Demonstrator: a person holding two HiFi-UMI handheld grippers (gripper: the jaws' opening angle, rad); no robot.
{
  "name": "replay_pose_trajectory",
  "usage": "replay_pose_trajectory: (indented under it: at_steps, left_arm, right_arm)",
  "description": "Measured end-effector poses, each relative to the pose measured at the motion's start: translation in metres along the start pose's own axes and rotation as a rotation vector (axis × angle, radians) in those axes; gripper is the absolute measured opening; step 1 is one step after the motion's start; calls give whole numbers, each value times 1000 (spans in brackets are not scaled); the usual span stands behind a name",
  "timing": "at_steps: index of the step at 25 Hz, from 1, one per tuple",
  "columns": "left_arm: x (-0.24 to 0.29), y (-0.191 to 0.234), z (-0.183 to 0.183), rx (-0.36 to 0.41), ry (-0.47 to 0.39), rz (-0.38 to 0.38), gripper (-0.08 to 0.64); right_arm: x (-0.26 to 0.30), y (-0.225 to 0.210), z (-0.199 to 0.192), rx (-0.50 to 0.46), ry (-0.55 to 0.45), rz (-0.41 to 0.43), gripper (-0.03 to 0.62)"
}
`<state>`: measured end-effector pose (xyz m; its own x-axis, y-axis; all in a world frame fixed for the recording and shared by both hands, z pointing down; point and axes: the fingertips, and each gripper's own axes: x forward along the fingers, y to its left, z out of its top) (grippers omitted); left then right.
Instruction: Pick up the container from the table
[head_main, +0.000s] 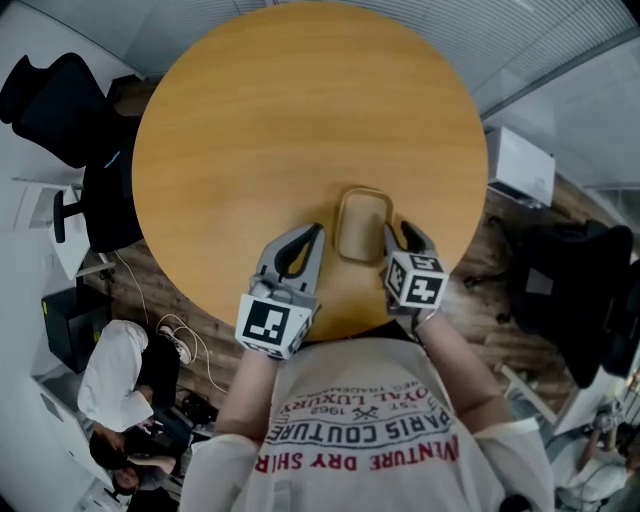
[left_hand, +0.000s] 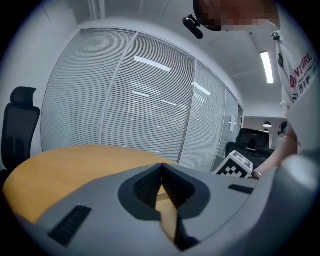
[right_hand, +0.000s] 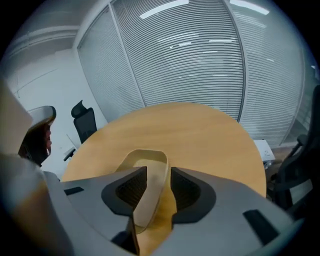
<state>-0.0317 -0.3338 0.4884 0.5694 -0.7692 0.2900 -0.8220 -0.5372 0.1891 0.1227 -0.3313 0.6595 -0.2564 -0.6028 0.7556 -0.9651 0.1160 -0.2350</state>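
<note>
- The container (head_main: 363, 225) (right_hand: 150, 156), a shallow tan tub, sits on the table (head_main: 300, 120) (right_hand: 190, 130) close to the edge nearest the person.
- The right gripper (head_main: 398, 232) (right_hand: 159, 171) is tipped down over that same edge of the table. Its jaws are spread, and the tub's right-hand wall stands between them without being squeezed.
- The left gripper (head_main: 315, 232) (left_hand: 161, 167) hovers at the table's (left_hand: 60, 165) near edge too, on the tub's other side. Its tips are pressed together with nothing between them.
</note>
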Motion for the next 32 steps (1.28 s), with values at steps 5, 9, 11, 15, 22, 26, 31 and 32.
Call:
replay_pose_trajectory:
  at_steps: [5, 9, 11, 15, 22, 26, 31, 32]
  left_arm:
    - [4, -4, -13, -2, 38, -10, 2]
    - [9, -5, -23, -9, 64, -9, 2]
    - [12, -5, -26, -14, 75, -10, 2]
    - [16, -2, -27, -18, 80, -9, 2]
    - [19, -5, -30, -39, 89, 5, 2]
    - [16, 1, -28, -54, 91, 21, 2]
    - [11, 11, -20, -44, 74, 50, 2]
    - [10, 12, -17, -40, 68, 56, 2]
  right_arm:
    - [24, -6, -22, 25, 97, -25, 127]
    - [36, -13, -34, 30, 175, -58, 127]
    - [41, -15, -38, 46, 207, -70, 126]
    - [44, -9, -37, 1, 233, -74, 124]
    - [45, -2, -36, -10, 278, -41, 23]
    - [43, 1, -30, 11, 277, -14, 12]
    - [34, 9, -4, 26, 218, 26, 9]
    - [31, 10, 2, 24, 203, 31, 8]
